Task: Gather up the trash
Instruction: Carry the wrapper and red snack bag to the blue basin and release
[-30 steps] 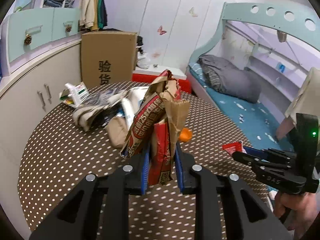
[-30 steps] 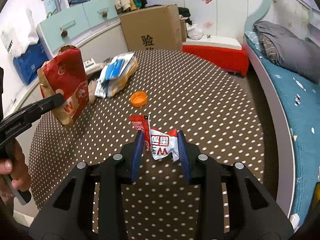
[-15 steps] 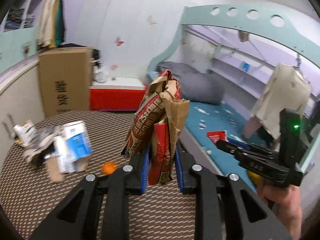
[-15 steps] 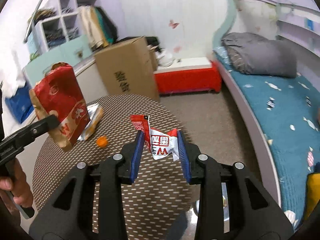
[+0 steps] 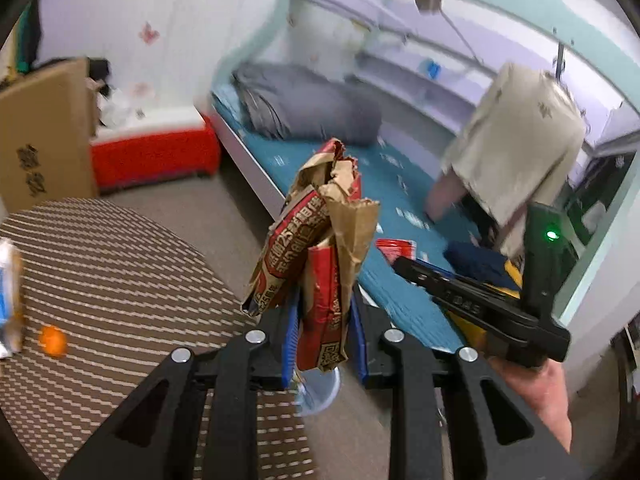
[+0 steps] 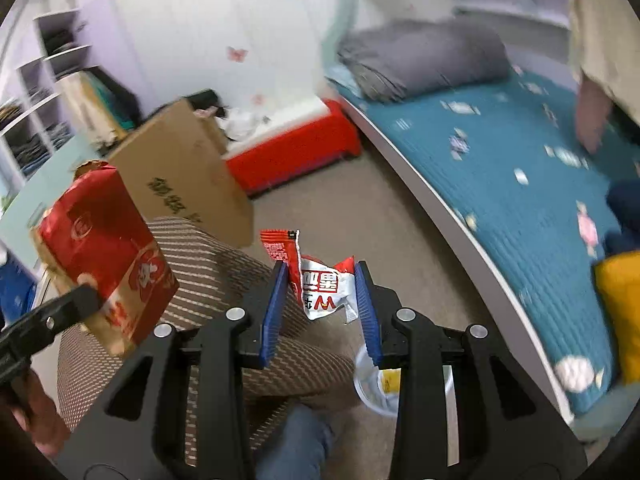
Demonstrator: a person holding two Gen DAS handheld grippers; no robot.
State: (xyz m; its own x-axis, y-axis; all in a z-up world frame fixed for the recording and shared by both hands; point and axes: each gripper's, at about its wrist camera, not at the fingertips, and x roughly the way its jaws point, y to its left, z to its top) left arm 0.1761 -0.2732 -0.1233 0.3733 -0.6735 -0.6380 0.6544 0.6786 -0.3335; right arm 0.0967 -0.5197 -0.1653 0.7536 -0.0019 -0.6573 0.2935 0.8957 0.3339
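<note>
Pinching torn, creased paper bag (image 5: 320, 240), left claw (image 5: 324, 336); right claw (image 6: 322, 304) clamps glossy crinkled wrapper (image 6: 320, 280).

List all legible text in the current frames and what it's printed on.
"25": crumpled red-and-brown paper bag held by the left gripper; the Chinese print around it is only partly legible, and its QR code cannot be read.
"W": small red-and-silver wrapper held by the right gripper; its Chinese characters are unclear.
Cardboard box: two dark printed characters, blurred.
Right gripper's side lettering in the left wrist view: blurred.
</note>
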